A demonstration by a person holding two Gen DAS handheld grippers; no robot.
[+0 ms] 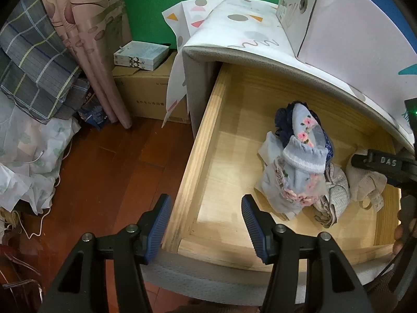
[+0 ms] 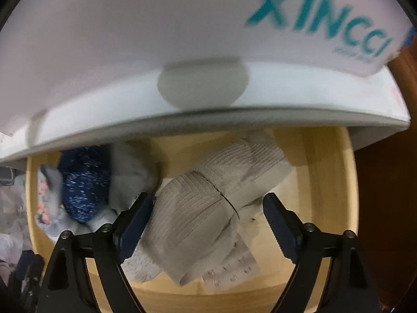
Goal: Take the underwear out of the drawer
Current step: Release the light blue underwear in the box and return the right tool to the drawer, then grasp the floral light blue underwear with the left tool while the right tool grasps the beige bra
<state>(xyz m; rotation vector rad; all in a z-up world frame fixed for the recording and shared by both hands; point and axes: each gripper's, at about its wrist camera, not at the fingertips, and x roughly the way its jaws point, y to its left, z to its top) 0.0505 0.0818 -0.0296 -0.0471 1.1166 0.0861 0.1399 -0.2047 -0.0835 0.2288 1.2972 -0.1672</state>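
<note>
The wooden drawer (image 1: 198, 140) is pulled open. Inside lies a pile of underwear: a light blue floral piece (image 1: 305, 161) on top, a dark blue lace one (image 1: 284, 122) behind it, and a beige one (image 1: 365, 182) at the right. My left gripper (image 1: 206, 224) is open and empty above the drawer's front left corner. My right gripper (image 2: 208, 219) is open inside the drawer, its fingers on either side of the beige ribbed underwear (image 2: 198, 216); it also shows in the left wrist view (image 1: 385, 161). The dark blue piece (image 2: 83, 185) lies to its left.
A white cabinet top with a patterned cover (image 1: 250, 34) overhangs the drawer, with a white box (image 1: 338, 20) on it. On the red wood floor (image 1: 109, 161) to the left stand a cardboard box (image 1: 146, 91), curtains (image 1: 86, 39) and piled cloth (image 1: 26, 140).
</note>
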